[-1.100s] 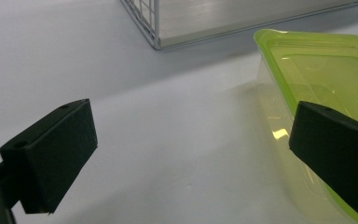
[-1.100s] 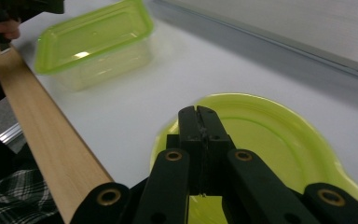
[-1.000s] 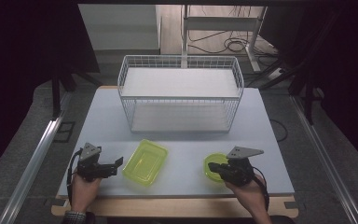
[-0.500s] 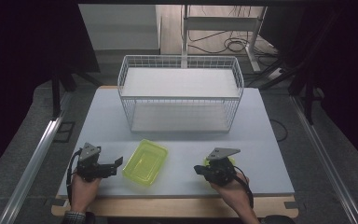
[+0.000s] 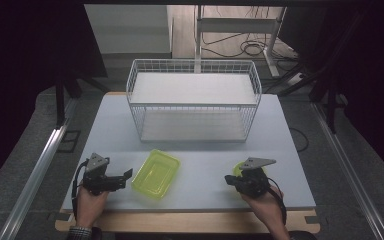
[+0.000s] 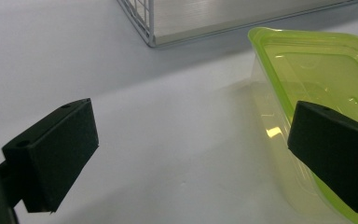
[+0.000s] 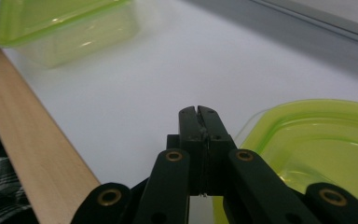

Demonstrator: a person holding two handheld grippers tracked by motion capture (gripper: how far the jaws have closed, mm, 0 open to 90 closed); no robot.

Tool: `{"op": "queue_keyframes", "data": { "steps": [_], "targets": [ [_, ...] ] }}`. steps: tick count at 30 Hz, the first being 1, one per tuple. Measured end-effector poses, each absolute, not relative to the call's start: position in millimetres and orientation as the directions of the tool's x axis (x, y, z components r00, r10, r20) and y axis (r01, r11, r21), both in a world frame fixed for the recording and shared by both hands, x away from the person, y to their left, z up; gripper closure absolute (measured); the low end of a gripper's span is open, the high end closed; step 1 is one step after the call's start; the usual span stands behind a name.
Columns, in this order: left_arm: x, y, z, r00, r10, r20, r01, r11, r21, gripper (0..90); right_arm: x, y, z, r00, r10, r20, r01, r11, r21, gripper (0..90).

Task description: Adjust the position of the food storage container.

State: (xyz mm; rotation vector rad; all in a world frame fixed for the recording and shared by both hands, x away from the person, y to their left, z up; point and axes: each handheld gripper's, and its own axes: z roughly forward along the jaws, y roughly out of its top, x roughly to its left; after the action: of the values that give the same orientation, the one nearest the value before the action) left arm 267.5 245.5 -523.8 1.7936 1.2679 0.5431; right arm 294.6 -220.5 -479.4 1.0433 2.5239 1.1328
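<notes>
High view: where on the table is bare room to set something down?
Bare room: between the rectangular container and the round container, and beside the wire basket on either side. Crowded: the near corners, with the left hand-held gripper and right hand-held gripper.

No writing to read anywhere here: no label, brand, number or sign shows on anything on the table.
</notes>
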Motion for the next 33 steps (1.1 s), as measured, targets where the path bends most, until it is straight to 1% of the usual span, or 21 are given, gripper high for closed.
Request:
{"op": "queue_keyframes", "data": {
  "steps": [6,11,15,21,23,24,25,29,31,33],
  "targets": [
    [267,245,-523,0.395,0.909,-0.135,0.557,-0.12,0.822,2.5,299,-243,-478,-0.693,0.713,0.112,0.551,0.422,0.72,88.5],
    [267,242,-521,0.403,0.908,-0.115,0.564,-0.147,0.812,3.1,303,-260,-478,-0.659,0.744,0.109,0.567,0.397,0.722,88.5],
    [266,242,-519,0.411,0.902,-0.133,0.562,-0.136,0.816,3.8,306,-271,-478,-0.632,0.768,0.102,0.577,0.378,0.724,88.5],
    [265,245,-517,0.404,0.907,-0.118,0.563,-0.145,0.814,7.0,306,-273,-479,-0.624,0.776,0.097,0.579,0.375,0.724,88.5],
    [264,246,-516,0.399,0.911,-0.104,0.562,-0.154,0.813,10.4,304,-271,-477,-0.629,0.772,0.095,0.57,0.375,0.732,88.2],
    [263,247,-516,0.401,0.911,-0.101,0.564,-0.158,0.81,14.1,303,-270,-477,-0.633,0.769,0.091,0.563,0.377,0.735,87.7],
    [262,248,-516,0.414,0.904,-0.105,0.566,-0.165,0.807,19.7,302,-268,-476,-0.636,0.766,0.091,0.561,0.379,0.736,87.3],
    [263,250,-519,0.473,0.872,-0.129,0.611,-0.219,0.76,55.6,299,-262,-478,-0.651,0.755,0.086,0.553,0.393,0.735,86.1],
    [264,248,-521,0.519,0.843,-0.143,0.626,-0.261,0.735,69.1,298,-259,-479,-0.658,0.748,0.084,0.549,0.401,0.733,85.9],
    [264,242,-522,0.558,0.819,-0.136,0.63,-0.31,0.712,79.1,297,-258,-479,-0.663,0.744,0.088,0.548,0.402,0.734,85.7]
  ]
}}
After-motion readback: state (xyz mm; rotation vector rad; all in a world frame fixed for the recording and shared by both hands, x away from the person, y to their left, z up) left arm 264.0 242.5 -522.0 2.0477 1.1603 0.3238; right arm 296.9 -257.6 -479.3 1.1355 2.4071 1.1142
